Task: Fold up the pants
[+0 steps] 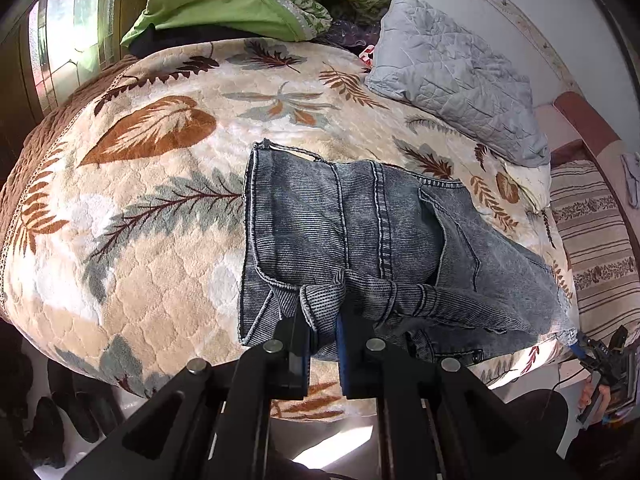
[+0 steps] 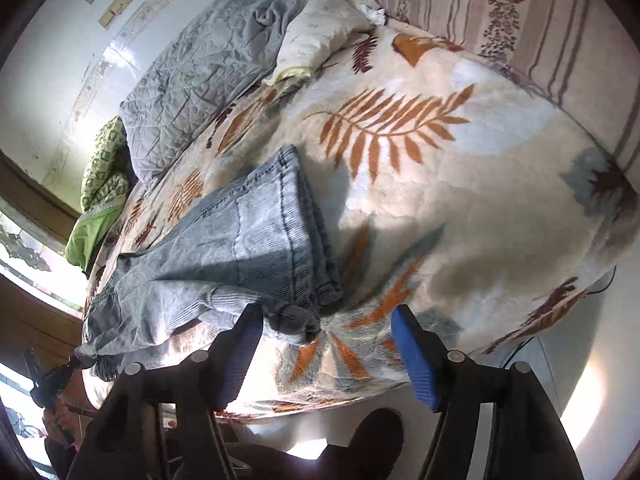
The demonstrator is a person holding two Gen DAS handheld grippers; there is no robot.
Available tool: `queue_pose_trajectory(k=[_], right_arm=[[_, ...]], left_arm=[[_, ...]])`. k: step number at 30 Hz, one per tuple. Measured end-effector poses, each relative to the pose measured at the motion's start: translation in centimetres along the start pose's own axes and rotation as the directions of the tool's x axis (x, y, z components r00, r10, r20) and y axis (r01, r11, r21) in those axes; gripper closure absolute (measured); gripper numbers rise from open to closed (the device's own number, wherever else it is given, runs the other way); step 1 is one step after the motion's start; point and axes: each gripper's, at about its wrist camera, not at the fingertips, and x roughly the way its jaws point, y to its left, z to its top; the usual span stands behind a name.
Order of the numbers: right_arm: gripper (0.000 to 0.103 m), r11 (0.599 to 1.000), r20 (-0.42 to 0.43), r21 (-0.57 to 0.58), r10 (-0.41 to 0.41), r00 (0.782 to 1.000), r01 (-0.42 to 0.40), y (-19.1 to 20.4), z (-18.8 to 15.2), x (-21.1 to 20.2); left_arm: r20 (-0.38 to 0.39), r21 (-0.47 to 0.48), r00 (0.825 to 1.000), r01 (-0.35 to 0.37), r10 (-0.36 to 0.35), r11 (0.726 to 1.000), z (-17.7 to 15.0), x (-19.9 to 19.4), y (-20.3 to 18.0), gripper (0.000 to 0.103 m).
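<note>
bed [image 1: 132, 208]: leaf-print blanket | on it: folded jeans [image 1: 320, 220], grey quilt [image 1: 452, 76], green bedding [image 1: 224, 4]

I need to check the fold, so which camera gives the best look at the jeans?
The left wrist view: the jeans lie nearly whole on the blanket, seams and pocket clear, an edge pinched in the left gripper. The right wrist view shows only the folded end by the open right gripper.

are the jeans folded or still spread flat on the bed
Folded. The jeans lie doubled in stacked layers on the blanket, and the left tongs pinch a bunched edge.
</note>
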Motion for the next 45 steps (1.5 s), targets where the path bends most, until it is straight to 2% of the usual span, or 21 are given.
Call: queue_pose_trajectory(k=[3,5,8,10,12,14,15,16,17,19,23,26,29,31,35,37,39,42,45], right_arm=[[0.032,0.997,0.095,0.043,0.052,0.994,-0.056,-0.5,1.5,-1.6],[0.032,0.998,0.130,0.029,0.043,0.991,-0.047,0.6,3.2,-1.6],[0.032,1.000,0.115,-0.008,0.013,0.993,-0.012,2.9,5.8,0.6],[0.032,0.999,0.055,-0.029,-0.014,0.998,0.016,4.3,7.1,3.2],[0.033,0.994,0.008,-0.064,-0.088,0.996,0.089,5.5,8.1,5.8],[0.045,0.986,-0.022,-0.102,-0.137,0.990,0.134,6.2,8.4,7.7],[0.075,0.982,-0.034,-0.122,-0.150,0.988,0.145,6.6,8.5,8.3],[0.086,0.974,-0.043,-0.154,-0.177,0.983,0.168,7.0,8.4,8.6],[0.087,0.961,-0.030,-0.186,-0.214,0.976,0.205,7.5,8.4,8.5],[0.097,0.945,0.004,-0.236,-0.233,0.972,0.228,8.7,8.5,7.7],[0.099,0.939,0.105,-0.255,-0.211,0.972,0.231,10.9,10.5,4.9],[0.100,0.930,0.191,-0.263,-0.209,0.959,0.255,12.4,12.3,3.7],[0.100,0.937,0.222,-0.224,-0.219,0.950,0.268,12.2,13.8,3.8],[0.100,0.944,0.180,-0.215,-0.215,0.960,0.251,11.7,14.2,5.1],[0.099,0.976,0.058,-0.163,-0.138,0.989,0.146,9.1,12.9,6.7],[0.099,0.987,0.013,-0.119,-0.104,0.994,0.105,7.4,12.3,6.7],[0.098,0.992,0.001,-0.083,-0.096,0.995,0.096,5.9,11.6,6.4],[0.098,0.997,-0.036,-0.055,-0.063,0.997,0.061,4.4,11.0,6.5],[0.098,0.999,-0.075,-0.033,-0.031,0.997,0.029,3.6,10.7,7.2]], left_arm=[[0.000,0.008,1.000,-0.025,0.025,1.000,-0.3,-0.1,-0.3,0.092],[0.001,0.006,0.999,-0.036,0.036,0.999,-0.4,-0.1,-0.5,0.092],[-0.003,0.001,0.999,-0.050,0.050,0.999,-0.7,0.0,-0.5,0.092],[-0.006,-0.003,0.998,-0.055,0.055,0.998,-0.8,0.0,-0.5,0.092],[-0.009,-0.010,0.998,-0.055,0.055,0.998,-1.0,-0.1,-0.3,0.092],[-0.014,-0.017,0.999,-0.053,0.053,0.998,-1.1,0.0,-0.1,0.092],[-0.017,-0.017,0.998,-0.054,0.053,0.998,-1.2,0.0,0.0,0.092],[-0.021,-0.016,0.998,-0.055,0.055,0.998,-1.2,0.1,0.2,0.092],[-0.024,-0.018,0.998,-0.054,0.054,0.998,-1.3,0.2,0.2,0.092],[-0.028,-0.021,0.998,-0.054,0.053,0.998,-1.3,0.3,0.4,0.092],[-0.027,-0.003,0.997,-0.072,0.071,0.997,-1.3,0.2,0.0,0.092],[-0.031,-0.001,0.996,-0.085,0.085,0.996,-1.6,0.1,0.0,0.092],[-0.044,-0.004,0.994,-0.096,0.095,0.995,-2.0,0.2,0.3,0.092],[-0.051,0.002,0.993,-0.106,0.106,0.994,-2.3,0.2,0.3,0.092],[-0.066,0.027,0.990,-0.123,0.125,0.992,-2.7,0.2,0.4,0.091],[-0.078,0.037,0.988,-0.132,0.135,0.991,-2.9,0.1,0.7,0.089],[-0.093,0.042,0.985,-0.145,0.148,0.989,-3.3,-0.2,1.2,0.088],[-0.091,0.068,0.961,-0.254,0.260,0.965,-3.6,-1.1,1.8,0.088],[-0.053,0.065,0.947,-0.312,0.316,0.948,-3.3,-2.8,2.2,0.088]])
